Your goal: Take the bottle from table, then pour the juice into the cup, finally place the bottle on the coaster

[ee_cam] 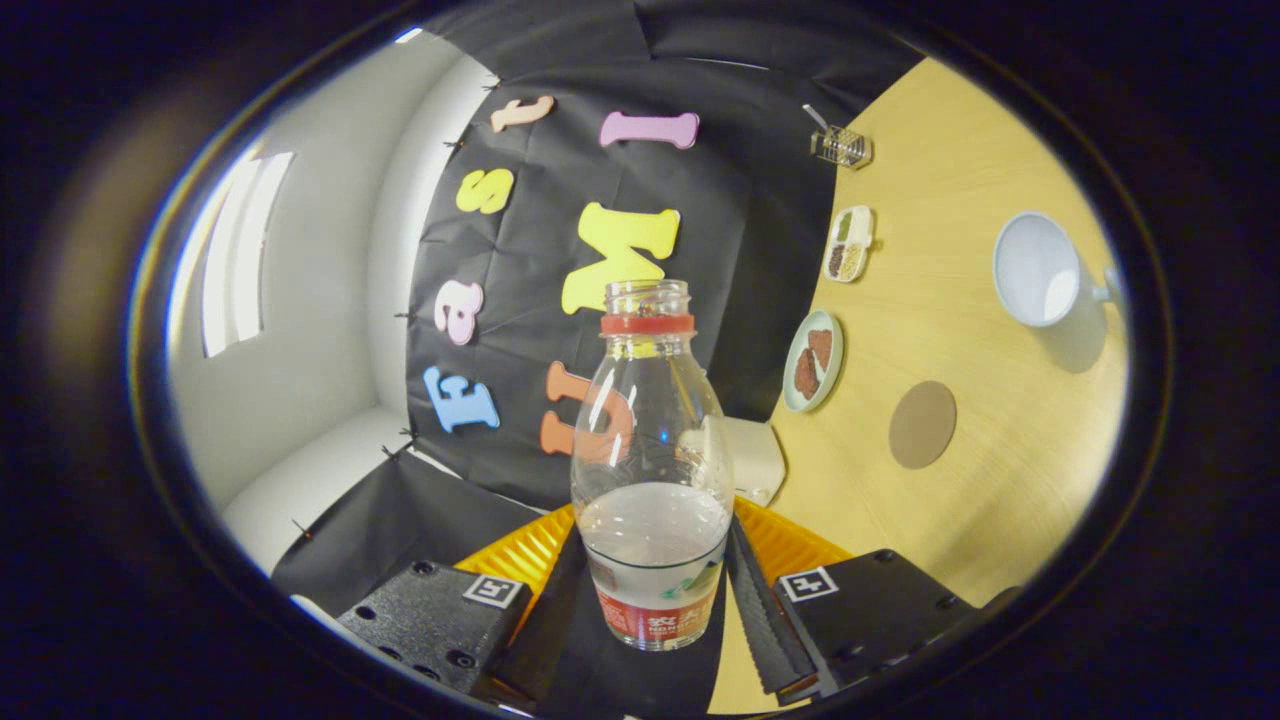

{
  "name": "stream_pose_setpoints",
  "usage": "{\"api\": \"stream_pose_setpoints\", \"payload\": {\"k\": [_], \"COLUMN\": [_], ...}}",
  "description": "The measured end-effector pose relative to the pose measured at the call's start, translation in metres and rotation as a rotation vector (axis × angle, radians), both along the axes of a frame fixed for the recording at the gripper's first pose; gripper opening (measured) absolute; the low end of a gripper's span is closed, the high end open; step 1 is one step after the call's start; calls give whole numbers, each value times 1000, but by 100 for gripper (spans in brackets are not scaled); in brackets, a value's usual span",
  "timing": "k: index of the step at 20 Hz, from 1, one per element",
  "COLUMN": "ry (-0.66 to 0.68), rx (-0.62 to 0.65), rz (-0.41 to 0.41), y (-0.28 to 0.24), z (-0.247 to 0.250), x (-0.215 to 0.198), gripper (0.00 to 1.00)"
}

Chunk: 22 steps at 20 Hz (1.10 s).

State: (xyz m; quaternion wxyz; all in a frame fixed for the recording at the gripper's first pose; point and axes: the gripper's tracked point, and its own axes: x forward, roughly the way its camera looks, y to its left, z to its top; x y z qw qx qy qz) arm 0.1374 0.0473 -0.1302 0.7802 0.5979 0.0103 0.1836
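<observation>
A clear plastic bottle (650, 460) with a red neck ring and no cap sits between my fingers, and my gripper (655, 610) is shut on its labelled lower part. Pale liquid fills about the bottom third. The view is rolled, so the wooden table (980, 520) stands to the right of the bottle, which is held in the air off it. A white cup (1040, 270) with its handle to the right stands on the table well beyond my right finger, mouth open toward me. A round brown coaster (922, 424) lies nearer, between the cup and the bottle.
A pale green plate (813, 360) with brown food lies by the table's far edge, close to the coaster. Further along that edge are a small divided tray (849, 243) and a clear holder (840, 147). A white block (755, 455) sits behind the bottle.
</observation>
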Motion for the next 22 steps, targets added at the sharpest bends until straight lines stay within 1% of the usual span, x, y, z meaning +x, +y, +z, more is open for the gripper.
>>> {"api": "stream_pose_setpoints", "payload": {"k": [3,6,9,20,22], "ry": [-3,8,14,28,34], "rx": [109,192,243,450,468], "rz": [12,12,11,13,14], "y": [-8,-17,-24,-47,-50], "z": [6,6,9,11,7], "x": [0,2,-1,5,8], "gripper": [78,78,78,78,78]}}
